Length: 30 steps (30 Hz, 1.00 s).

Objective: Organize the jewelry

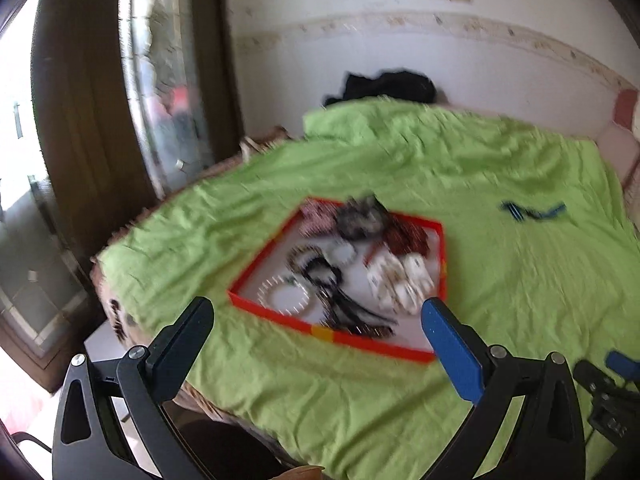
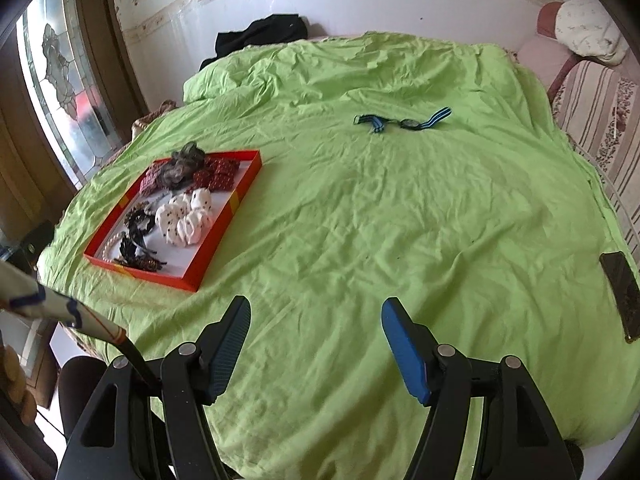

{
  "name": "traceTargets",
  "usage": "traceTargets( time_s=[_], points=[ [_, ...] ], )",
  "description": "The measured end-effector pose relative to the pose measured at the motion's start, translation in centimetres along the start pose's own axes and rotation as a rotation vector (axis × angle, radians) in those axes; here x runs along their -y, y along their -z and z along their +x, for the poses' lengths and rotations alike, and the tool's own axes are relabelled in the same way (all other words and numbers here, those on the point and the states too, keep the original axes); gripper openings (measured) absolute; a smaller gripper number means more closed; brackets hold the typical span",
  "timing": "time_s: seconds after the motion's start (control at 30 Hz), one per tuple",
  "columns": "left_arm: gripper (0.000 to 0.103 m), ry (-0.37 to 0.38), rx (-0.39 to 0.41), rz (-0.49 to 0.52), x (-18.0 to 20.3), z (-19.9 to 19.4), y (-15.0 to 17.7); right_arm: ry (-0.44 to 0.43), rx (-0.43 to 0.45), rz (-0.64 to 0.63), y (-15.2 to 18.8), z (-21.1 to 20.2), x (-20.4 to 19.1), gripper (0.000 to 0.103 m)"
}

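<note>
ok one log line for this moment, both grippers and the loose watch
left gripper: open, over red tray | right gripper: open, empty, above green sheet | watch: on sheet, outside tray

Ahead of the left tongs (image 1: 316,322) the tray (image 1: 280,236) and its jewelry (image 1: 332,280) are smeared by motion blur; single pieces cannot be told apart. Far ahead to the right, the watch (image 1: 532,211) is a blue streak. Right of the right tongs (image 2: 316,330), the phone (image 2: 622,294) lies near the frame's rim.
</note>
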<state>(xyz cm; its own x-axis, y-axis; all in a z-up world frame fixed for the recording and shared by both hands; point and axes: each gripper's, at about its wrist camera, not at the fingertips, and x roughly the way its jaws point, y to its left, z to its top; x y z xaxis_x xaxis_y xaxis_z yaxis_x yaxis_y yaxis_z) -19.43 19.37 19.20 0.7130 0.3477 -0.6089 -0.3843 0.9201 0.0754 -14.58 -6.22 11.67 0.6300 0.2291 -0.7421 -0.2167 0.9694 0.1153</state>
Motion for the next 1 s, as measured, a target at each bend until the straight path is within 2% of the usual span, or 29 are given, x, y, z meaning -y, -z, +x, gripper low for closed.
traceTargets(
  time_s=[0.2,0.5,1.0],
  points=[
    [0.103,0.030,-0.062,0.053,0.9,1.3,1.7,0.012,-0.028,-0.021,0.1,0.9,-1.0,0.073],
    [0.103,0.083,-0.185,0.007,0.0,3.3,2.4,0.023,-0.042,-0.049,-0.3,1.5,-2.5,0.073],
    [0.103,0.107,-0.206,-0.005,-0.8,3.7,2.3,0.067,-0.005,-0.134,-2.6,1.3,-5.6,0.077]
  ],
)
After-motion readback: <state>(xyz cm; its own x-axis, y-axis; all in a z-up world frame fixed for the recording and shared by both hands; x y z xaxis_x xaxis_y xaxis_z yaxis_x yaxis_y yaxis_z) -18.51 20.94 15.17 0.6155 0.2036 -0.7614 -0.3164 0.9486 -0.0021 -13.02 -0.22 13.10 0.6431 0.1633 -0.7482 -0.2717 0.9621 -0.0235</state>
